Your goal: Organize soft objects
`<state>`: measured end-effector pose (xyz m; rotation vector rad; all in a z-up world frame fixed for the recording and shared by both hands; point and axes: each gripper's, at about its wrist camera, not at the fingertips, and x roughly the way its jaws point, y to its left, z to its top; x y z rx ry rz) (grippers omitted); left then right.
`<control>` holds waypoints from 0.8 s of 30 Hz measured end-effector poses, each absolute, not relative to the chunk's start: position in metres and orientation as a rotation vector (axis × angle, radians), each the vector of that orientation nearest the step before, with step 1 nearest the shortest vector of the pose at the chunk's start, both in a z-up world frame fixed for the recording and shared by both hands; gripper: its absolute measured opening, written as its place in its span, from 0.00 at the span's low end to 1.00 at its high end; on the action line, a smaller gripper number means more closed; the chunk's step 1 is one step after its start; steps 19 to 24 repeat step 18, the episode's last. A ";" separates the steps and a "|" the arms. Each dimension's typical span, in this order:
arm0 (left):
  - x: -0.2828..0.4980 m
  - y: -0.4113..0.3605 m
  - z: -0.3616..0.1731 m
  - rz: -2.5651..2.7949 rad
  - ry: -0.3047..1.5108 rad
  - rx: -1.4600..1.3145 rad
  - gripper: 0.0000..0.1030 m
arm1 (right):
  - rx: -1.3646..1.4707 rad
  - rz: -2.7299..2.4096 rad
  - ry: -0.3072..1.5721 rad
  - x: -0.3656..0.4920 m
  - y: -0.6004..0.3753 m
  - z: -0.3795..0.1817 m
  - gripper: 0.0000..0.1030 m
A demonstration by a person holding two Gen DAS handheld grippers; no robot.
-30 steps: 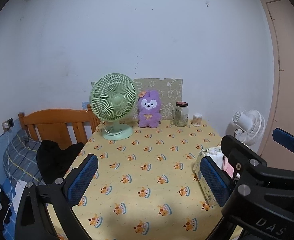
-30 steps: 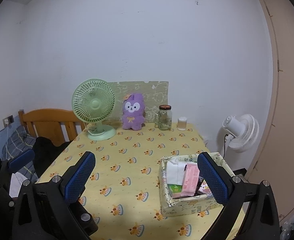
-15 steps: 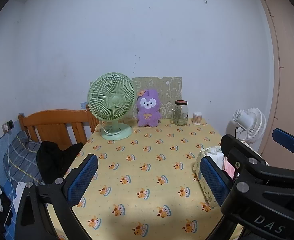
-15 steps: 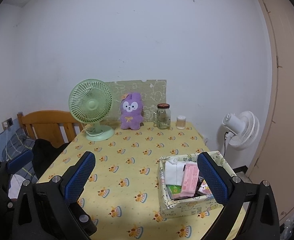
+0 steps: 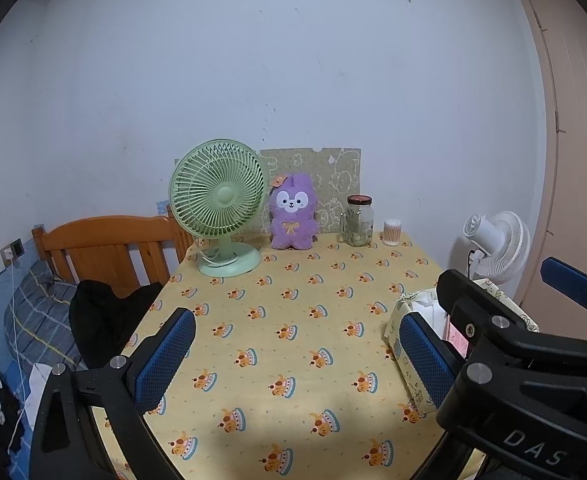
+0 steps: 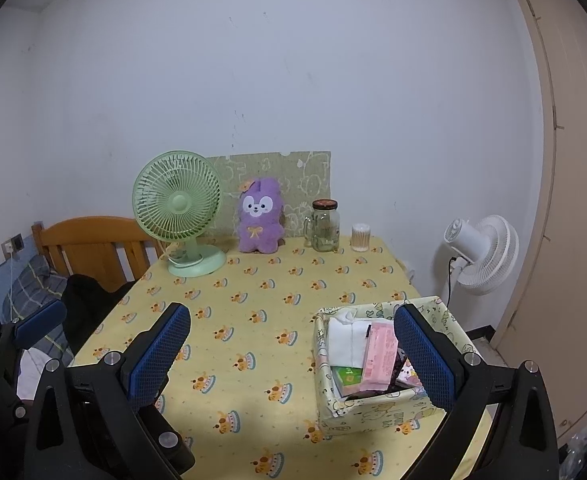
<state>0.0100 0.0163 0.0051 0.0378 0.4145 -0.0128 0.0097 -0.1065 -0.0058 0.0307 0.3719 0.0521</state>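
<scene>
On the yellow-clothed table (image 5: 293, 320), green fan (image 5: 217, 200) and purple plush (image 5: 293, 212) line the white wall; both grippers' fingers (image 6: 157, 356) spread wide, empty.

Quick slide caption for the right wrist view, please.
Open right gripper above patterned storage box; purple plush sits by green fan.

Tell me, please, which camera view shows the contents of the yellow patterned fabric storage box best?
The right wrist view: the yellow patterned fabric storage box sits open below, showing white tissues and a pink packet. In the left wrist view the right gripper hides most of the box.
</scene>
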 end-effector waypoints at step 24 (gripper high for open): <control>0.012 0.017 0.001 -0.011 0.423 0.040 1.00 | 0.048 0.055 0.381 0.011 -0.109 -0.011 1.00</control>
